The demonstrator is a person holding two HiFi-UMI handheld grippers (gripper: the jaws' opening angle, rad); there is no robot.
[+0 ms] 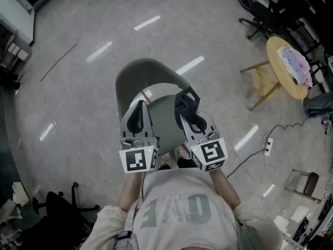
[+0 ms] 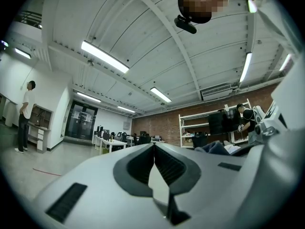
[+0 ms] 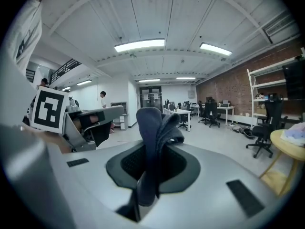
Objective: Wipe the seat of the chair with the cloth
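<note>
From the head view, a grey-green chair stands right below me, its seat (image 1: 165,123) between the two grippers and its curved backrest (image 1: 148,76) farther off. My right gripper (image 1: 185,102) hovers over the seat's right side, shut on a dark blue cloth (image 1: 183,107). In the right gripper view the cloth (image 3: 155,130) stands up bunched between the jaws of that gripper (image 3: 153,152). My left gripper (image 1: 139,107) is held over the seat's left side. Its jaws (image 2: 153,149) meet at the tips with nothing between them. Both grippers point up off the seat.
A round wooden table (image 1: 287,79) with folded cloths stands at the right, a black office chair (image 1: 257,22) beyond it. A power strip (image 1: 268,146) and cable lie on the floor at right. A black chair base (image 1: 57,207) is at lower left. A person (image 2: 25,116) stands far off.
</note>
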